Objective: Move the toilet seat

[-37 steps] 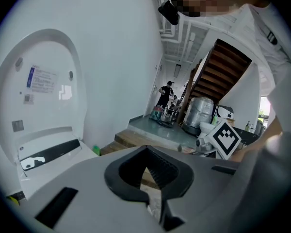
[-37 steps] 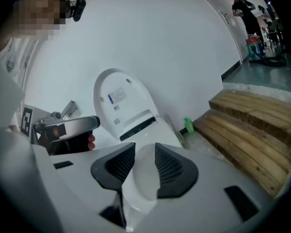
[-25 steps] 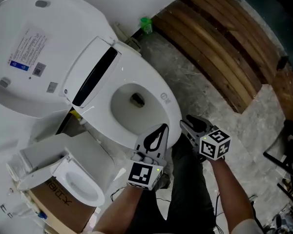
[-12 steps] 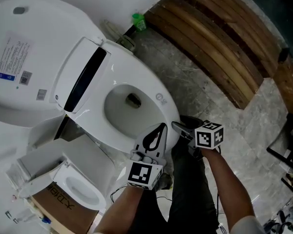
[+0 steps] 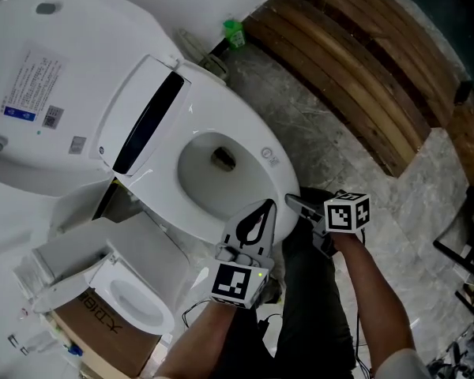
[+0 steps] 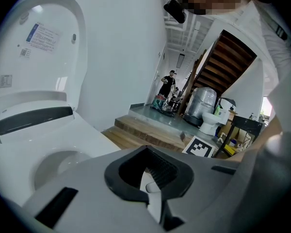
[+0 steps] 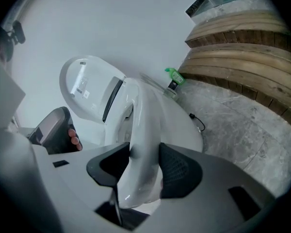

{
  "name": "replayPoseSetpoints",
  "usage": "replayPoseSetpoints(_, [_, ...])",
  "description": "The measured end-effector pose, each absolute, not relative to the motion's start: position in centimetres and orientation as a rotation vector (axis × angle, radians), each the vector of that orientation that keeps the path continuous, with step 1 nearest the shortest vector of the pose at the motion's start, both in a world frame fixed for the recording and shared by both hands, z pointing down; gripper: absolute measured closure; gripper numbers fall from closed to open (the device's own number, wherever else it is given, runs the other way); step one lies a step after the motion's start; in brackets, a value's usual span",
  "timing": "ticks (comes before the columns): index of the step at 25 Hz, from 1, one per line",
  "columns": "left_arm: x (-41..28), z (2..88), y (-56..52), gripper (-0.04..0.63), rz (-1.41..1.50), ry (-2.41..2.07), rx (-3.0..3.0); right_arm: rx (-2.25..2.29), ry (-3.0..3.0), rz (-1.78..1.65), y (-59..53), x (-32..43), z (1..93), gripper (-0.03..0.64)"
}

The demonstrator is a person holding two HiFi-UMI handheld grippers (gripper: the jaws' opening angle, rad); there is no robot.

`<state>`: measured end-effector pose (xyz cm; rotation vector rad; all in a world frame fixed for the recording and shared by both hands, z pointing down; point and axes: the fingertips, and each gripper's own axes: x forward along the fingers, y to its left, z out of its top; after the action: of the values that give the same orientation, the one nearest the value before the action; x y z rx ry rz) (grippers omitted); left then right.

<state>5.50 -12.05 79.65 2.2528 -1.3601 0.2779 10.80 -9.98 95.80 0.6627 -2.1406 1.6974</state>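
Gloss against rough stone
The seat [image 5: 257, 160] and lid [image 5: 63, 46] are smooth, glossy plastic; the label [image 5: 33, 85] is paper, the steps [image 5: 355, 77] slatted wood, the floor [image 5: 300, 133] matt mottled stone, the box [image 5: 103, 339] cardboard.

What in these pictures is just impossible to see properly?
- Head view: the label has print too small to read.
- Head view: the wooden steps are cut off by the top edge.
- Left gripper view: the distant person is too small for detail.
- Right gripper view: the right gripper has just been closing its jaws with the toilet seat between them; the seat hides what lies beneath.
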Motion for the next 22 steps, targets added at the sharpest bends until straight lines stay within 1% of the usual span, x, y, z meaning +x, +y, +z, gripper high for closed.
replayPoseSetpoints(6, [4.8, 76.6, -11.2, 0.588, 0.283, -1.381, 2.231, 0.641, -2.126, 1.742, -9.8, 11.3, 92.6, 0.431])
replayPoseSetpoints(15, [3.9, 66.4, -10.7, 0.588, 0.225, -1.434, 2.254, 0.613, -2.126, 1.860, -10.1, 11.6, 83.4, 0.454])
replayPoseSetpoints(22, [2.2, 59.5, -10.9, 0.588, 0.182, -1.488, 2.266, 0.590, -2.148, 1.920, -11.1, 10.0, 76.4, 0.454])
